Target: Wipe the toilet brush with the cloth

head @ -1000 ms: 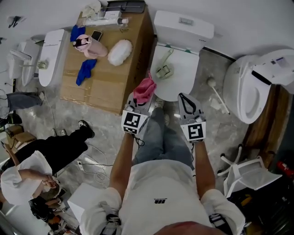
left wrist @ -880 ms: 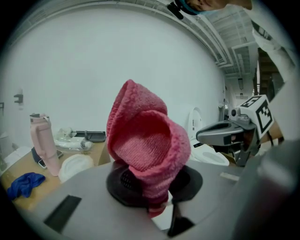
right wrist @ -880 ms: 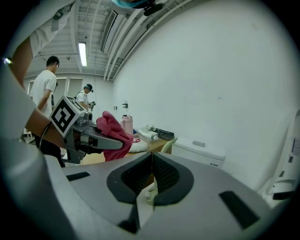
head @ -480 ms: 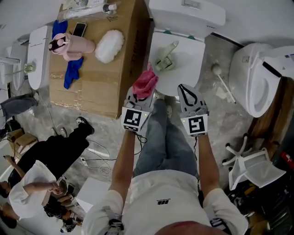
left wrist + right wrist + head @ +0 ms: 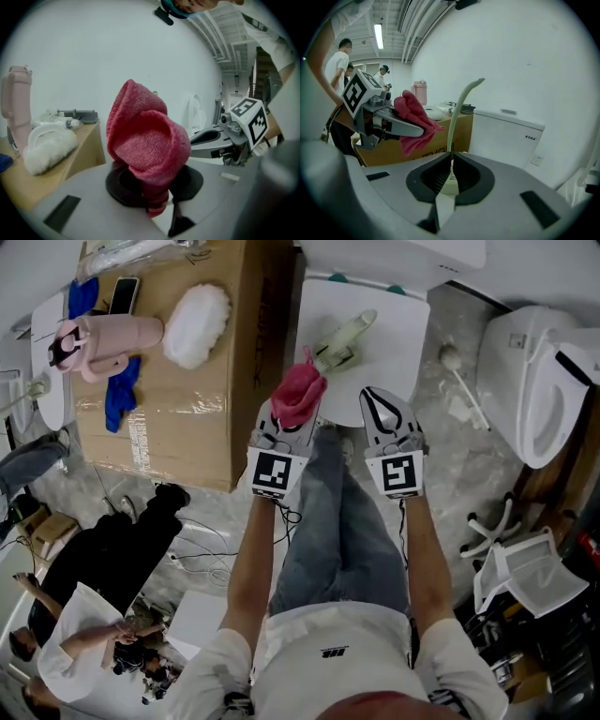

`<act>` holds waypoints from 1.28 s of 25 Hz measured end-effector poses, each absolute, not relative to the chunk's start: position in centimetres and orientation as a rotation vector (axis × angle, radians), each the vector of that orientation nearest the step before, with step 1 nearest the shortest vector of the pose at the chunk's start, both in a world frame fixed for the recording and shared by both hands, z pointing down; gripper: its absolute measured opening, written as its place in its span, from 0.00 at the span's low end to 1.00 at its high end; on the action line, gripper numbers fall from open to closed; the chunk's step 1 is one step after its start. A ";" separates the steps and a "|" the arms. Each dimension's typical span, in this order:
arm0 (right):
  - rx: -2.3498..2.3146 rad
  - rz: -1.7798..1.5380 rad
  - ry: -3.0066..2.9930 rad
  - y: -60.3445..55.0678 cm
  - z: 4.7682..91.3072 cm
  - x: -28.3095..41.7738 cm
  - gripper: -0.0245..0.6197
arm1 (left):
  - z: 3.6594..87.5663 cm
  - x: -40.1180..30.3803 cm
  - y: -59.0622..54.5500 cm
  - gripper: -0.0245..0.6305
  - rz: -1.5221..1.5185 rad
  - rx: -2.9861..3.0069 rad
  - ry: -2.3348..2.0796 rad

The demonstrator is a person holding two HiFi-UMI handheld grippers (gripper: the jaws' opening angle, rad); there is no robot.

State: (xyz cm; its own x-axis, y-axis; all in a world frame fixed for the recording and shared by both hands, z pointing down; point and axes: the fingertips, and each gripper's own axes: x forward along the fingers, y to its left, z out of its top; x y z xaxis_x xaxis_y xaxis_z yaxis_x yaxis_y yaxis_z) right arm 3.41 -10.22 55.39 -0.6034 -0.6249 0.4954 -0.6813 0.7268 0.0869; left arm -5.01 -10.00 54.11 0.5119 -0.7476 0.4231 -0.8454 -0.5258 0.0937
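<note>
A pale green toilet brush (image 5: pixel 339 338) lies on the closed white toilet lid (image 5: pixel 398 329); its curved handle (image 5: pixel 459 112) rises just beyond my right jaws. My left gripper (image 5: pixel 294 411) is shut on a bunched pink-red cloth (image 5: pixel 298 392), which stands up between its pads (image 5: pixel 145 145). These jaws have just been opening a little, with the cloth still pinched between them. My right gripper (image 5: pixel 369 395) hangs beside it at the lid's near edge, shut with nothing in it (image 5: pixel 451 157). Both stop short of the brush.
A cardboard box (image 5: pixel 187 409) at the left carries a white fluffy duster (image 5: pixel 197 324), a pink bottle (image 5: pixel 108 338) and a blue cloth (image 5: pixel 120 395). A white brush (image 5: pixel 457 371) lies on the floor near a second toilet (image 5: pixel 534 381). People sit at lower left.
Both grippers have come down and forward toward the toilet lid, so the cloth now sits just below the green brush. The right jaws stay shut.
</note>
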 end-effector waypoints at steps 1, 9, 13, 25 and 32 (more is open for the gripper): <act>0.992 0.141 -2.421 -10.7 56.0 3.3 0.05 | 54.7 -5.0 -10.3 0.18 0.487 2.469 -1.333; 0.964 0.197 -2.387 -12.1 61.9 2.3 0.07 | 58.8 -4.3 -11.9 0.19 0.529 2.480 -1.273; 0.939 0.205 -2.378 -13.1 64.1 1.4 0.08 | 60.3 -4.1 -12.8 0.20 0.545 2.489 -1.249; 0.864 0.202 -2.307 -14.4 68.2 0.2 0.14 | 62.7 -2.6 -14.4 0.28 0.527 2.514 -1.159; 0.828 0.187 -2.309 -15.1 69.8 -1.0 0.17 | 63.7 -1.6 -15.4 0.29 0.526 2.519 -1.125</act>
State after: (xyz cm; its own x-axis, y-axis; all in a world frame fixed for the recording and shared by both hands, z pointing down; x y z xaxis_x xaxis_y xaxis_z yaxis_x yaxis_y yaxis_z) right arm -1.05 -15.06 69.80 -0.5751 -0.5136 0.6368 -0.6093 0.7883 0.0856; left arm -1.64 -15.41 63.68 0.6197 -0.6374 0.4579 -0.7600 -0.6329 0.1477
